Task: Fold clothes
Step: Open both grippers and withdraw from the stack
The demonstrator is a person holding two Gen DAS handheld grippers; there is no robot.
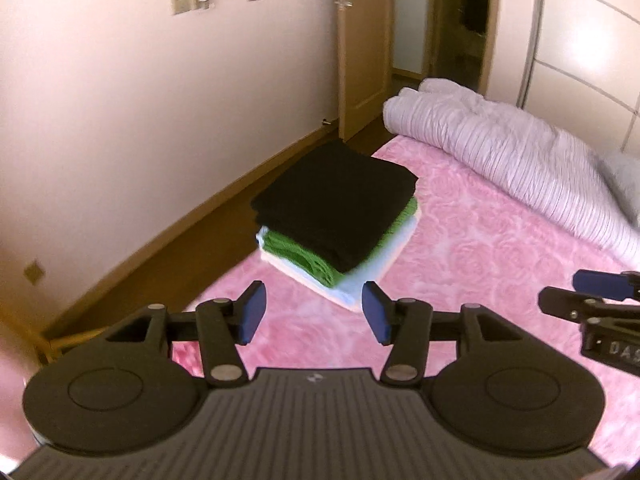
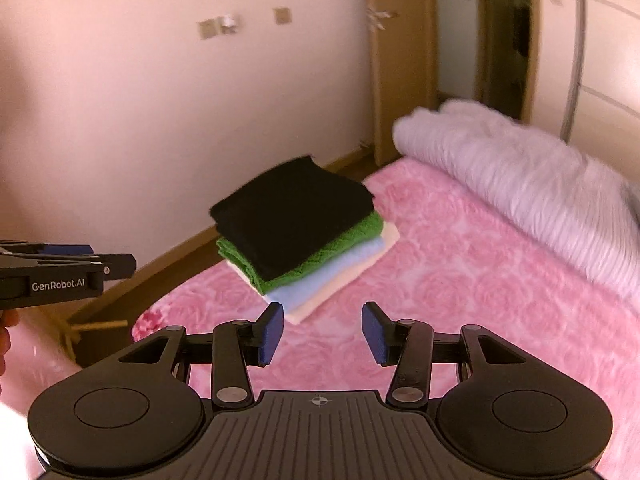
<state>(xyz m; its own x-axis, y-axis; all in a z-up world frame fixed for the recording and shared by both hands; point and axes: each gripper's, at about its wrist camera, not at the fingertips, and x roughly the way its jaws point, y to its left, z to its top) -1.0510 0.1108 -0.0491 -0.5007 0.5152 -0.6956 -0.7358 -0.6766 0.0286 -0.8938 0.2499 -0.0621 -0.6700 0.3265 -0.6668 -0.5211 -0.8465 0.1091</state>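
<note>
Only the right wrist view catches fingers at the far left edge, beneath the left gripper. Both it and the right gripper stand wide apart, holding nothing. Just beyond them lies the stack of folded clothes, black on top, near the left edge of the pink bedspread; a rolled duvet lies far right.

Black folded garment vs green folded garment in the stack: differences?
The black folded garment lies on top of the stack with its whole upper face showing; the green folded garment sits directly beneath it, showing only as a border. The black one looks smooth and dark, the green one bright with a nubby texture. Both are folded flat, on the pink floral bedspread.
</note>
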